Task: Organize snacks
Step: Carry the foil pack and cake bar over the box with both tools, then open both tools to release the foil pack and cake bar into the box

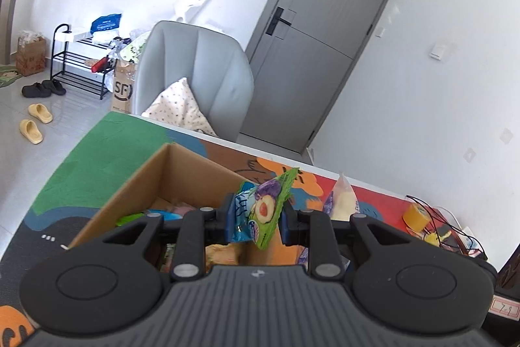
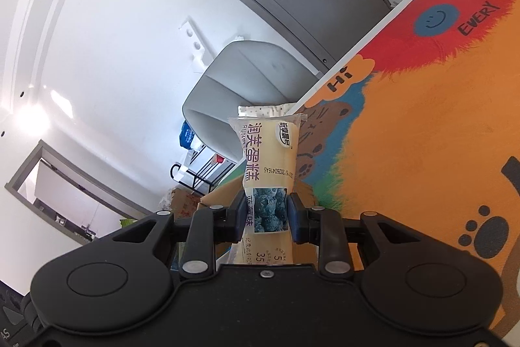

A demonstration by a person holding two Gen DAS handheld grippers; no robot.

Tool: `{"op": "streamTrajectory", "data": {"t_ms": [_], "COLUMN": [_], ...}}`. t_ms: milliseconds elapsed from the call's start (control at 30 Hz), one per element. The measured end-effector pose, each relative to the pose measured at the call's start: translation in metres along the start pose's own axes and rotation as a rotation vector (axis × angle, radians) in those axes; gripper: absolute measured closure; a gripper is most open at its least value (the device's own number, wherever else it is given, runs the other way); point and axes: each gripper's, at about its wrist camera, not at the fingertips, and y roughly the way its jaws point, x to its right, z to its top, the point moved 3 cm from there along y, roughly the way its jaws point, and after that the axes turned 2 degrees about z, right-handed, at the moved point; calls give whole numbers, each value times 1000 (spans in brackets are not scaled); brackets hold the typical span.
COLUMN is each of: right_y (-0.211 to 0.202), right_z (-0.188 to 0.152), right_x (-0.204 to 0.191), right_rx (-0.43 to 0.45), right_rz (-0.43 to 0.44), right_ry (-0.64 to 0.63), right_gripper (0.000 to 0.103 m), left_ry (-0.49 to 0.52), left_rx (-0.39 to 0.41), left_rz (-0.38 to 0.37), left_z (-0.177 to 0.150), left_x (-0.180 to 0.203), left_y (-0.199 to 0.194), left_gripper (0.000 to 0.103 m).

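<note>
Snacks gripped in both grippers above desk [image 2: 422,126].
Left gripper [image 1: 256,218] fingers clenched on green packet [image 1: 265,207] over box [image 1: 156,171]; right gripper [image 2: 267,213] fingers clenched on cake pack [image 2: 268,158].

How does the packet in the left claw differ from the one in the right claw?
The green plum packet is crumpled and tilted in the left claw; the cream blueberry cake packet stands straight and smooth in the right claw. The first shows a halved fruit, the second blueberries. Both are clamped between blue pads.
</note>
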Motion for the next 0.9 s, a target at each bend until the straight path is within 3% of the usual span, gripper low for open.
{"op": "streamTrajectory", "data": {"t_ms": [433,533,567,600,633,767,900], "right_y": [27,30,28,27,25,16,10], "right_z": [-35,-45,-48,-49,-49,-47,-47], "right_x": [-40,-44,-45,-44,-43,-40,-36], "right_rx": [-73,-92,-97,-96,-88,-68,-65], "right_rz": [26,19,19,16,12,-3,-7], "right_ry": [-91,-116,-113,-108,-107,-103,-99], "right_gripper": [75,66,61,50,46,46,45], "left_ry": [-85,-98,-102,-105,-104,-89,-88], "left_rx": [-44,-57,-59,-60,-60,-55,-58], "left_rz": [37,40,38,36,34,52,67], "left_z": [-8,-12,-13,-14,-15,-17,-19], "left_x": [-63,-72,-74,-75,-77,-78,-75], "left_y": [8,9,9,9,7,7,6], "left_gripper": [78,78,78,78,77,76,66]}}
